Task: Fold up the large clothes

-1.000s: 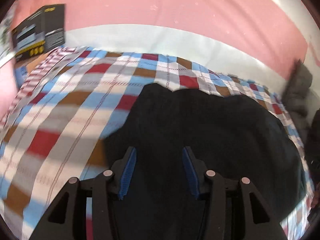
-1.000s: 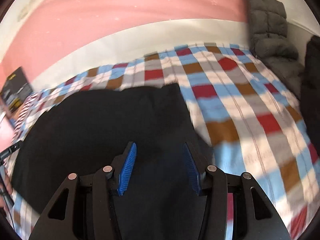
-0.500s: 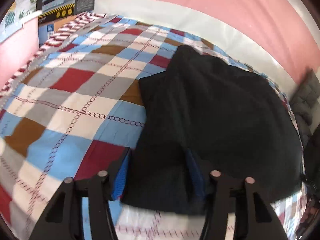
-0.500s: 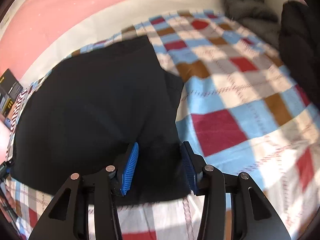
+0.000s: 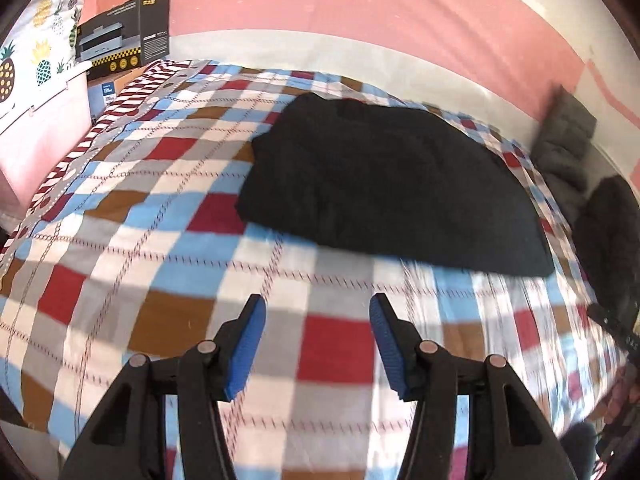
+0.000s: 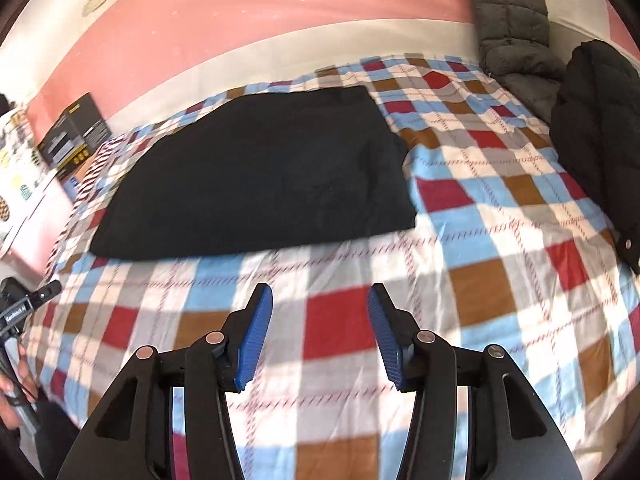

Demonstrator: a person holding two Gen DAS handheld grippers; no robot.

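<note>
Garment: a black garment (image 5: 392, 184) (image 6: 260, 180) lies folded into a flat rectangle on the bed, toward the far side near the wall, well apart from both grippers.
Left gripper (image 5: 318, 344): blue-padded jaws stand apart over bare bedspread, nothing between them; they have just been opening.
Right gripper (image 6: 320, 334): jaws apart over the bedspread, nothing between them; they have just been opening.
Bed: a checked bedspread (image 5: 168, 264) (image 6: 500, 248) in red, blue, brown, grey and white covers it, with sunlit bands across it.
Room: a pink wall (image 5: 360, 12) with a white lower band runs behind the bed.
Right side: a grey quilted cushion (image 6: 508, 24) leans at the wall; a black puffer jacket (image 6: 596, 128) lies beside it at the bed's edge.
Left side: a black box (image 5: 124, 36) with yellow markings sits at the bed's corner; its print is too small to read. A pineapple-print cloth (image 5: 28, 48) hangs beside it.
Person: a hand (image 6: 16, 384) shows at the edge of the right view.
</note>
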